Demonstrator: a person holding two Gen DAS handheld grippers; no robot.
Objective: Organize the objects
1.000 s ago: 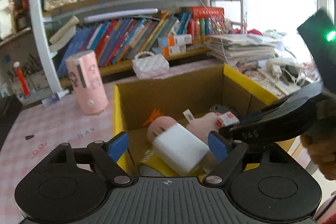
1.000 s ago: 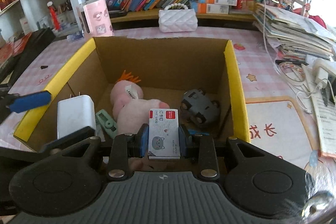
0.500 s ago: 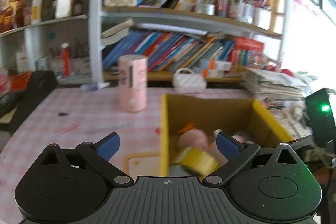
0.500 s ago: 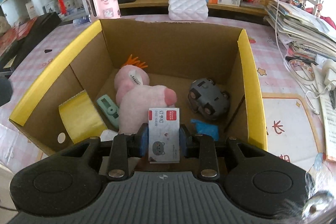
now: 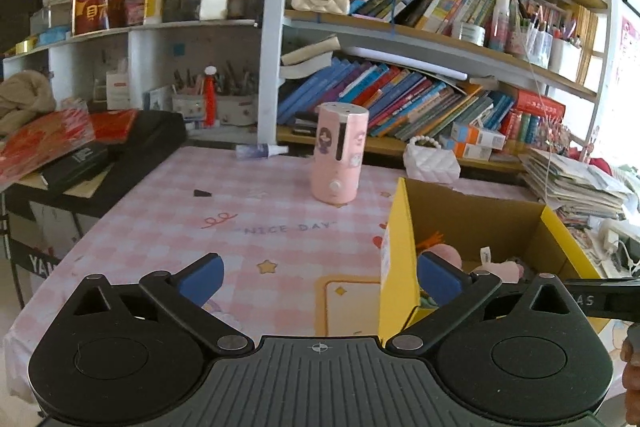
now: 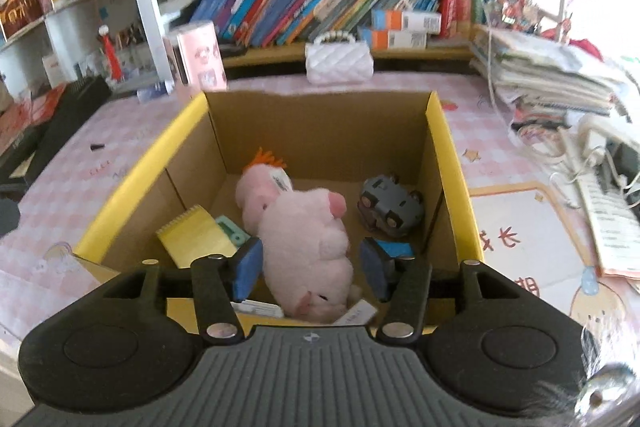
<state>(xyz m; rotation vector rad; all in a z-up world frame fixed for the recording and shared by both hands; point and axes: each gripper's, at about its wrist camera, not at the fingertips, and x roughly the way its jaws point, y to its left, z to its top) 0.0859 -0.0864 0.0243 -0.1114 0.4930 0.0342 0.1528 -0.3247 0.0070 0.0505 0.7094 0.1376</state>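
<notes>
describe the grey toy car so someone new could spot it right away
Start at the yellow-rimmed cardboard box on the pink checked table. Look at its floor near the right wall, right of the pink plush toy. The grey toy car lies flipped with wheels showing, the only hard dark thing there.

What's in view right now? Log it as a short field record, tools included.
surface: pink checked tablecloth
container: yellow-rimmed cardboard box
box contents: pink plush toy, grey toy car, yellow tape roll
outside box: pink cylinder, white quilted purse
left tool: open, empty
right tool: opening, nothing gripped
</notes>
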